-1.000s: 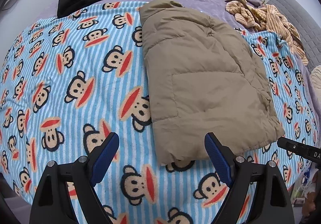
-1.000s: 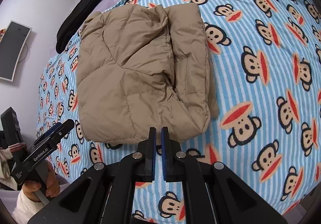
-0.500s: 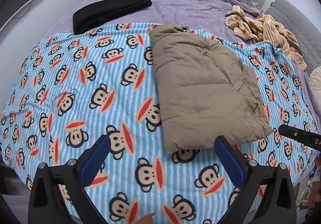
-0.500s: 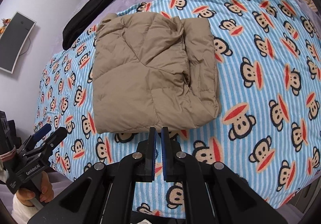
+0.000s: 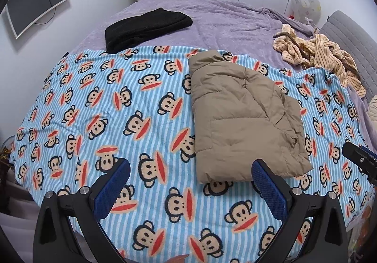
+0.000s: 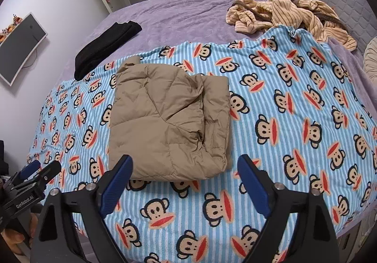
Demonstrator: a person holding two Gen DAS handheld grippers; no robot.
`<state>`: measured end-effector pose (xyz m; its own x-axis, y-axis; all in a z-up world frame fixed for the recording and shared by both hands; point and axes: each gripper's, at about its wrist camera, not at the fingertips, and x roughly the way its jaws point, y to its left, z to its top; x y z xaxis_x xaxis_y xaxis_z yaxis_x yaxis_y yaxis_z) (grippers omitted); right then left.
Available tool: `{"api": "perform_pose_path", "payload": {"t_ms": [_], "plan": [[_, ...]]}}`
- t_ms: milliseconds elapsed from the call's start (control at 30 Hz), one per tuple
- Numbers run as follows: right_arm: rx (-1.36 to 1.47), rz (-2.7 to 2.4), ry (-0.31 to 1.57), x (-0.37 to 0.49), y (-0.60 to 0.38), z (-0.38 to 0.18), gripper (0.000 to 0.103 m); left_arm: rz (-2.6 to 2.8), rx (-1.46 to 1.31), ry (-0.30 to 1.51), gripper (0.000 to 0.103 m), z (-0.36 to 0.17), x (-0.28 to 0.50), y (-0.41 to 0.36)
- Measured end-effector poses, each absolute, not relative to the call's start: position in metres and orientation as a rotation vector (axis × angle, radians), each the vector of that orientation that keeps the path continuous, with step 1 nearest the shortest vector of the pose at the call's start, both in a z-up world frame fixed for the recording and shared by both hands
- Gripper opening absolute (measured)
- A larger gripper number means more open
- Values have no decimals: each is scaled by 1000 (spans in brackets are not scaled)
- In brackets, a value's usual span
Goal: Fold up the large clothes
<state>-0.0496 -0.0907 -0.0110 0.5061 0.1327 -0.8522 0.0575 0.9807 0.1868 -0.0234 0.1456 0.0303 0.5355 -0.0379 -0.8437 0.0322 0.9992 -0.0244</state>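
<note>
Here, puffy quilted tan jacket lies folded, seemingly rectangular, on fleecy blanket.

Left claw: two matte black angular arms, each ending in a blue finger pad with a fine gridded texture. A round silver screw head sits on each arm just behind the pad, with a second one further out toward the arm's shoulder. Right claw: identical build, with black arms, blue textured pads and paired silver screws. Seen side-on from the right claw's camera, the left claw's black body carries white lettering reading "GenRobot.AI".
</note>
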Motion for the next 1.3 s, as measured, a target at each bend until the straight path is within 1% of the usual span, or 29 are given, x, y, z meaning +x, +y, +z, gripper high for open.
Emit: {"api": "perform_pose_path", "payload": {"t_ms": [133, 1300], "plan": [[167, 50, 1010, -51, -88, -4, 103, -32, -3, 995, 103, 35, -27, 144], [148, 56, 1015, -54, -87, 0, 103, -27, 14, 982, 103, 43, -28, 141]]}}
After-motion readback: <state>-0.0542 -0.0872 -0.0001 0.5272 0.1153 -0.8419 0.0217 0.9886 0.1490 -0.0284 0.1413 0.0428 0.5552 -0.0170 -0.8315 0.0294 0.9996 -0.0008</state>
